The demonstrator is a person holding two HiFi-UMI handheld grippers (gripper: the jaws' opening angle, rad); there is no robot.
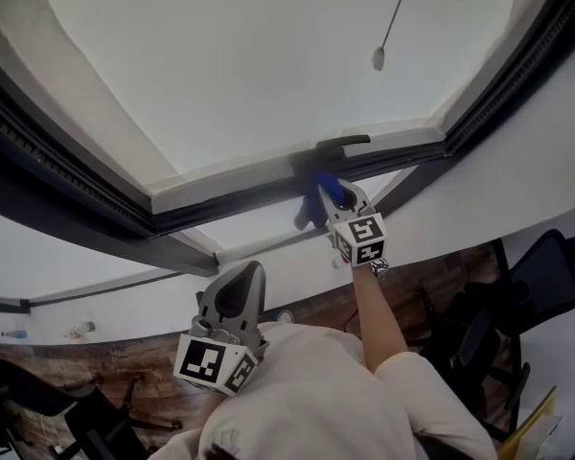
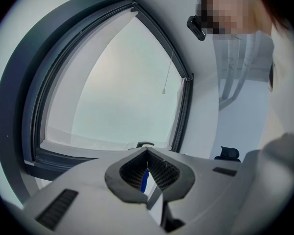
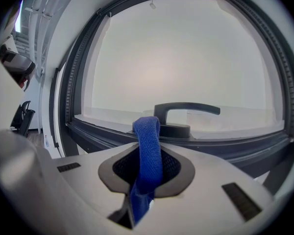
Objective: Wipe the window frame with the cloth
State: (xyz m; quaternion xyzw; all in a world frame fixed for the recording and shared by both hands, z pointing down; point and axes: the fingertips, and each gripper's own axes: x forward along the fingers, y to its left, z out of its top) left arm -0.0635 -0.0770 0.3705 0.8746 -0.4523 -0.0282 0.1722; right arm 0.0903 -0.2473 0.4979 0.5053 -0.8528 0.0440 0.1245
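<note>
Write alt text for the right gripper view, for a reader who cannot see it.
The right gripper is shut on a folded blue cloth, which sticks up from its grip. Just beyond runs the dark window frame with a black handle, and behind that is a pale, blank pane.

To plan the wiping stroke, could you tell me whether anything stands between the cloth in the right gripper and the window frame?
Nothing visible blocks it. The right gripper holds the blue cloth, with the dark window frame right ahead. Only the black handle, mounted on that frame just beyond the cloth, would interrupt a stroke there.
</note>
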